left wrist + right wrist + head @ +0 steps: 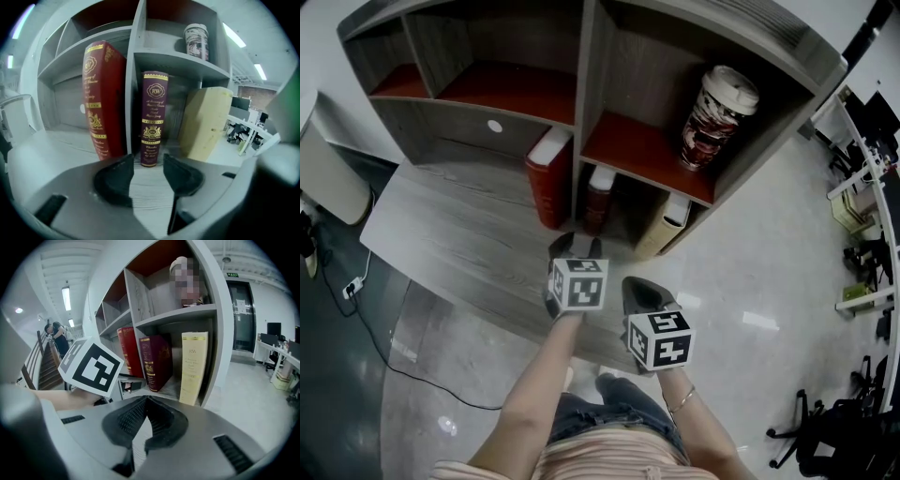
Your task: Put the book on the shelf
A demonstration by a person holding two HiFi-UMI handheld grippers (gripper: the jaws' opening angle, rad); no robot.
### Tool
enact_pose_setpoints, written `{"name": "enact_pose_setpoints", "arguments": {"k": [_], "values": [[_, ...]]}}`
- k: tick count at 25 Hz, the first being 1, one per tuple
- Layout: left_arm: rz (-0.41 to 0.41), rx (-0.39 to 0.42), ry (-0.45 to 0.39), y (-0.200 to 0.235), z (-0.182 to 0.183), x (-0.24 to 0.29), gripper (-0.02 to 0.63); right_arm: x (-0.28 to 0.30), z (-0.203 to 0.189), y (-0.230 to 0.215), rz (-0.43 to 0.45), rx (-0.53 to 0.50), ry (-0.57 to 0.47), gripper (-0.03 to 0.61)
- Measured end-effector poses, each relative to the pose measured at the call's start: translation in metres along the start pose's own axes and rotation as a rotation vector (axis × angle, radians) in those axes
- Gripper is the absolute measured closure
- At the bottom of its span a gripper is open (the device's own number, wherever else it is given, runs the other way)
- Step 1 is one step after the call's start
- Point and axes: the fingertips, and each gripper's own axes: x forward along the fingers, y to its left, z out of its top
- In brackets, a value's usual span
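Left gripper [148, 161]: jaws apart, nothing between the pads, only bare table showing in the gap. Right gripper [146, 398]: jaw tips together, holding nothing, parked just right of the left one in the head view. Both sit over the grey wood-grain tabletop [459, 234], pointing down at the shelf front.

Task's thing is most likely the maroon hardback book with gilt spine print [153, 117]. It stands upright in the lower right compartment, spine out, straight ahead of the left jaws and just beyond them, not touched. The placing looks done, or as good as done.

To do this step well:
- Keep the left jaws wide.
- Draw back straight along the spine's line so neither pad clips the book and tips it.
- Keep the right gripper closed and low, away from the cream book.

The grey wood shelf unit with red-brown boards [581, 94] holds:
- Lower left compartment: a tall red hardback book with gold lettering [99, 98], upright, against the centre divider.
- Lower right compartment: the maroon book by the divider, then a gap, then a cream pale-covered book [204, 122], which seems to lean in the left gripper view.
- Upper right compartment: a patterned paper cup with a white lid [717, 112], upright.
- Upper left compartments: nothing visible in them.
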Motion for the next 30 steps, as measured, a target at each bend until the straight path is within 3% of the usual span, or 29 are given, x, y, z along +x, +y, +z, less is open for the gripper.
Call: {"name": "enact_pose_setpoints", "arguments": {"k": [13, 30], "values": [[-0.091, 0.032, 0.014, -0.006, -0.03, -0.044, 0.591, -0.012, -0.004, 0.03, -0.018, 0.04, -0.037, 0.571], [-0.253, 0.014, 0.016, -0.004, -0.043, -0.111, 0.603, -0.018, -0.008, 0.053, -0.065, 0.104, -0.114, 0.571]]}}
